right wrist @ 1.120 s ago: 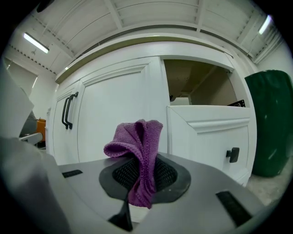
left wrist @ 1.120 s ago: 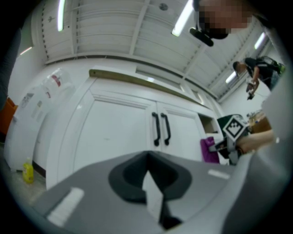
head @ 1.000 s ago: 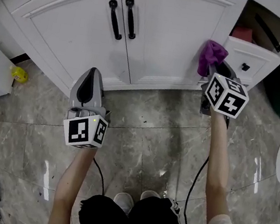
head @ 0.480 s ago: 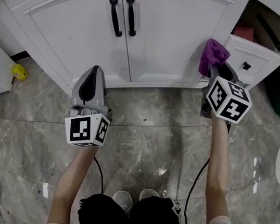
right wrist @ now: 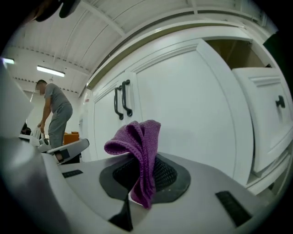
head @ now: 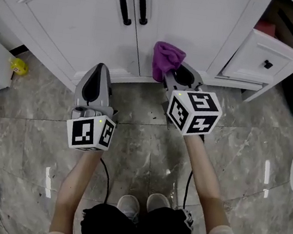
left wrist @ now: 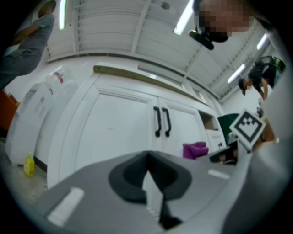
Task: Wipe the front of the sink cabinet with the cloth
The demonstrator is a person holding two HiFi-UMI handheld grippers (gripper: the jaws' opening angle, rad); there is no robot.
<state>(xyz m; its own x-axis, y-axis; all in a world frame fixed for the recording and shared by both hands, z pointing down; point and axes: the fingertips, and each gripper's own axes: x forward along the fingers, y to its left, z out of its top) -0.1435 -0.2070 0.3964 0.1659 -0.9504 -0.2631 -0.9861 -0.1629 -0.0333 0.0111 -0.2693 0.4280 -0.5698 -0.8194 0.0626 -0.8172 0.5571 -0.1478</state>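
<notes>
cloth (head: 166,60): purple, bunched, at twelve o'clock of the right gripper (head: 169,77), low against the sink cabinet door (head: 200,23); actual contact unclear.
right gripper: jaws clamped on one end, so the loose fold leads as a pad.
left gripper (head: 98,73): at nine o'clock, jaws together on nothing, seemingly kept clear of the wiping path.

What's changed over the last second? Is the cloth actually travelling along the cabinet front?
Yes. The right gripper, shut on the purple cloth, moved left along the cabinet front, from beside the drawer to the lower part of the right door. Nothing was newly grasped or released. The left gripper stayed shut and empty, low before the left door.
</notes>
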